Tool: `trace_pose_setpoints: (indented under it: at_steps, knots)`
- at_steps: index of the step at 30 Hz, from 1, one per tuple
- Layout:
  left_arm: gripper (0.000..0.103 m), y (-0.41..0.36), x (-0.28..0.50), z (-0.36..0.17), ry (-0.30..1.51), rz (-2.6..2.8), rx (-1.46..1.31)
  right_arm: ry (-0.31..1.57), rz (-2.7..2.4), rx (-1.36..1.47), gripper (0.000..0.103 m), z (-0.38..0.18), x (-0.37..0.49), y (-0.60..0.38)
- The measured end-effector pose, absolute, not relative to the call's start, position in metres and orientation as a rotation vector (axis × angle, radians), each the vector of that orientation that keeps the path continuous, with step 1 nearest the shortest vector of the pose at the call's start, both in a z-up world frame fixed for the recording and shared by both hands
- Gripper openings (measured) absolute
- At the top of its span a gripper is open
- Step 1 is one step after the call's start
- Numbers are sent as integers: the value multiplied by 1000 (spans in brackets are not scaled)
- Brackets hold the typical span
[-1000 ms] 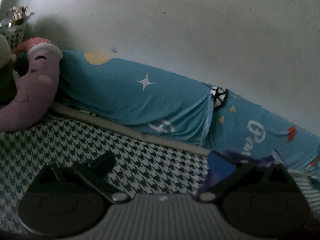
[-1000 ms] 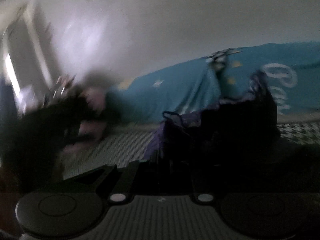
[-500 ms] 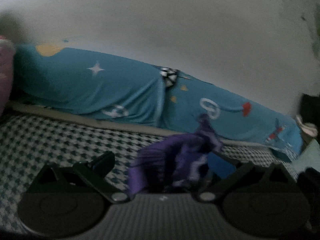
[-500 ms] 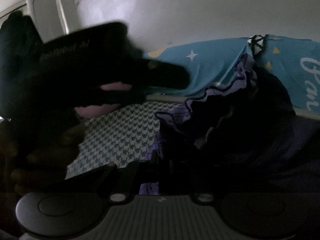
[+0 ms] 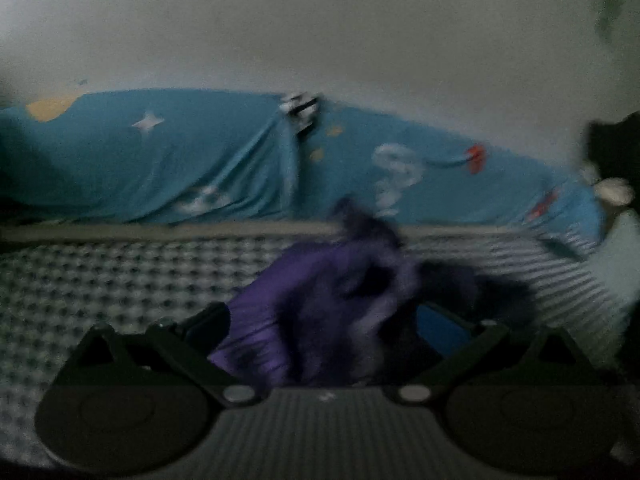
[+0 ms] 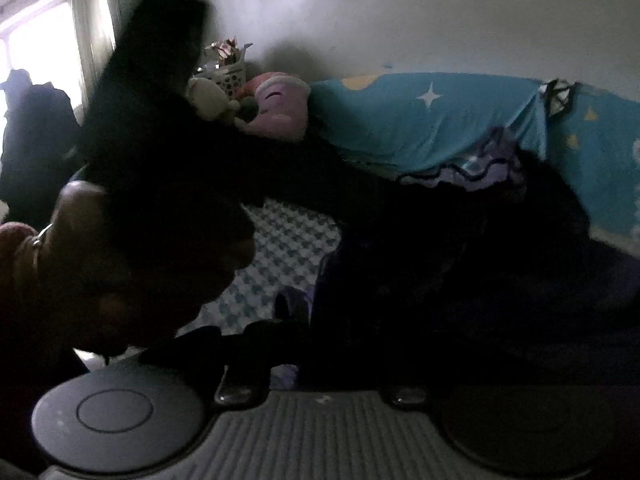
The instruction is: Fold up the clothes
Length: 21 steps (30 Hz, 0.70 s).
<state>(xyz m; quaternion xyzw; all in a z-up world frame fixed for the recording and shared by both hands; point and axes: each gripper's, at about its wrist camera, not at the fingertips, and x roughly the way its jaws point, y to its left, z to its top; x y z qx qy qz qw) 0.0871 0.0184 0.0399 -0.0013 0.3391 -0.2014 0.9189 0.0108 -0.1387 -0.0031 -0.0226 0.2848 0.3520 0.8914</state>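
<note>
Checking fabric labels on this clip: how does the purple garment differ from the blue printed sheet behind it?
The purple garment is bunched up at the gripper; the blue printed sheet lies draped smoothly along the wall. The garment is purple with a wavy dark-edged trim, while the sheet carries stars and lettering. Both are soft cloth on the bed.

Right hand-held gripper [image 6: 320,344] (jaws opening)

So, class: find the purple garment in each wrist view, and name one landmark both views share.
Left wrist view: purple garment at lower centre, bunched over the houndstooth cover.
Right wrist view: purple garment, wavy-trimmed edge at centre right; the rest is in shadow.
Shared landmark: white star on the blue sheet.
</note>
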Motion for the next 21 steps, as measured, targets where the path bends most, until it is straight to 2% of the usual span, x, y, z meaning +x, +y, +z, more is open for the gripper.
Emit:
trace_pose_setpoints:
  at_steps: [4, 12, 14, 16, 18, 20, 21]
  knots:
    - [103, 23, 102, 26, 764, -210, 34, 555, 662, 1, 27, 9, 15, -166]
    - [103, 38, 110, 27, 748, 53, 30, 496, 345, 154, 42, 21, 19, -224]
    - [103, 41, 111, 27, 746, 81, 14, 520, 267, 197, 50, 19, 29, -232]
    - [103, 46, 113, 28, 746, 111, -2, 549, 221, 228, 51, 16, 35, -236]
    - [103, 55, 118, 28, 757, 148, -24, 573, 207, 250, 55, 11, 38, -238]
    - [103, 65, 122, 29, 769, 166, -64, 597, 196, 275, 65, 6, 41, -241]
    - [103, 70, 122, 30, 769, 161, -99, 609, 191, 293, 65, 3, 43, -242]
